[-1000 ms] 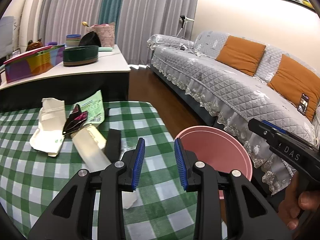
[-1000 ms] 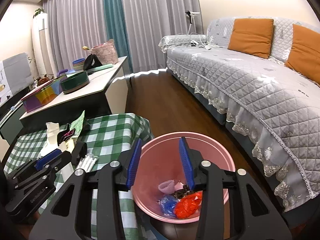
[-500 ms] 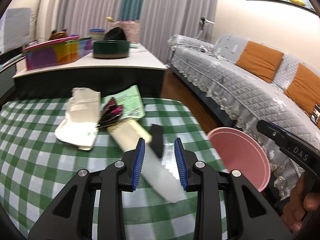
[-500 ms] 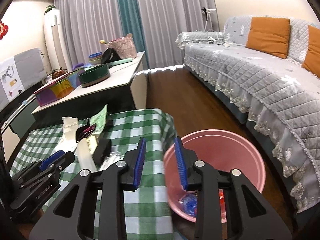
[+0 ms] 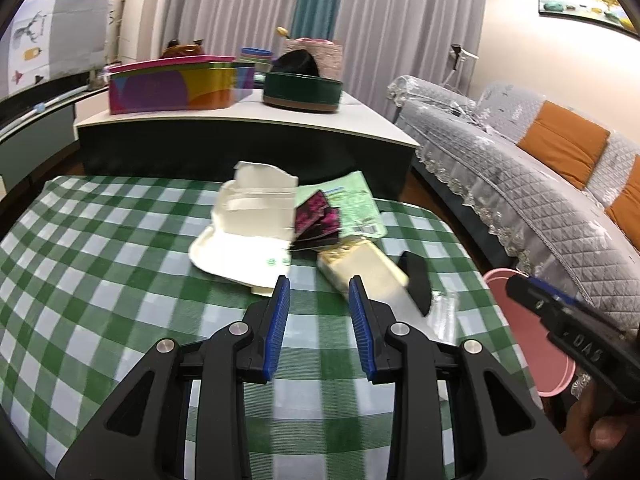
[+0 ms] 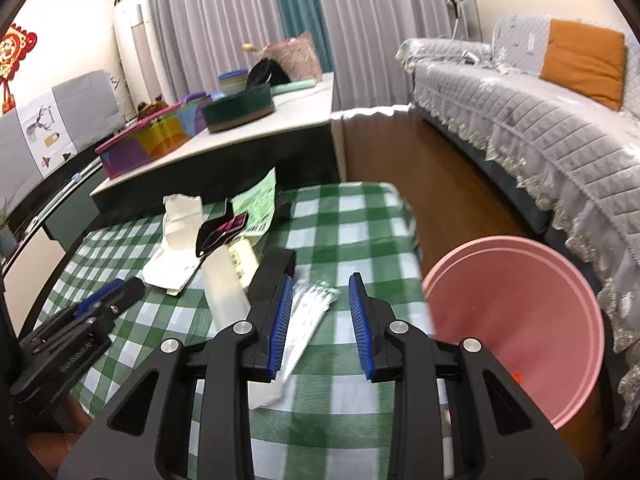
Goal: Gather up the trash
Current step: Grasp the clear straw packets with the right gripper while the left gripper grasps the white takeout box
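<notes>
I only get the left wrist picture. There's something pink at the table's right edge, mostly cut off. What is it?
Observer: A round pink bin standing on the floor, between the checked table and the sofa.
Operator: Is anything on its way into it?
Observer: Not yet. The right claw is empty, its jaws apart, aimed at a clear plastic wrapper that lies flat on the cloth.

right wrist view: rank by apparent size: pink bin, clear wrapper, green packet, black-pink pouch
1. pink bin, by far largest, though nearest the camera
2. clear wrapper, partly hidden by the right gripper
3. green packet
4. black-pink pouch
Packet and pouch look close; overlap makes it unsure.
</notes>
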